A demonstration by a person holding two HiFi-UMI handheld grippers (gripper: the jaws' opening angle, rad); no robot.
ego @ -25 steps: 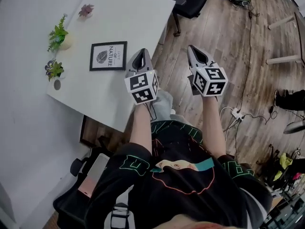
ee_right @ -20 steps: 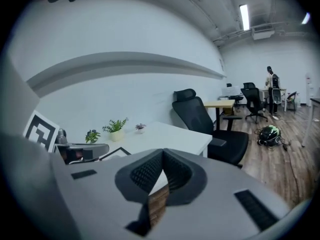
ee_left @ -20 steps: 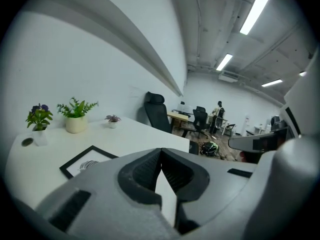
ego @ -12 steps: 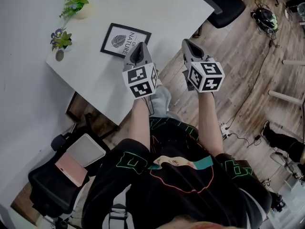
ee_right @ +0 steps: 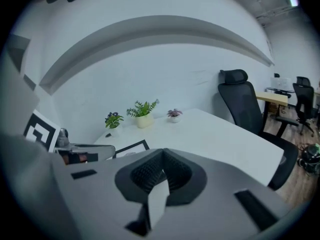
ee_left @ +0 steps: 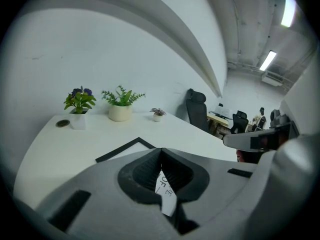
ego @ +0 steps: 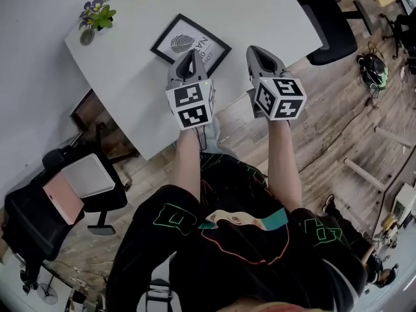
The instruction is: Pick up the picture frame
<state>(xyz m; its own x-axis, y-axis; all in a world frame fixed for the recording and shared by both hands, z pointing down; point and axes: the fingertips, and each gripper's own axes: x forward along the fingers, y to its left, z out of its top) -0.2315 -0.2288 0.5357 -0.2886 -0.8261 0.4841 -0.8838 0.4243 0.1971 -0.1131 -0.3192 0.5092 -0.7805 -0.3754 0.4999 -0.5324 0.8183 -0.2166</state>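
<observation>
Beyond left tongs (ego: 190, 58): picture frame (ego: 184, 41)

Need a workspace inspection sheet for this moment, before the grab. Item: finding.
Surface: white table, mostly bare.
Job's things: picture frame lying flat near the person's side of the table, not held.
Clutter: three small potted plants along the far side; small round disc.
Grippers: left hand-held gripper shut, empty, above the frame's near edge; right hand-held gripper shut, empty, beside it.
Cables: thin cable on the floor, at the right.
Surroundings: wooden floor; black office chair.
</observation>
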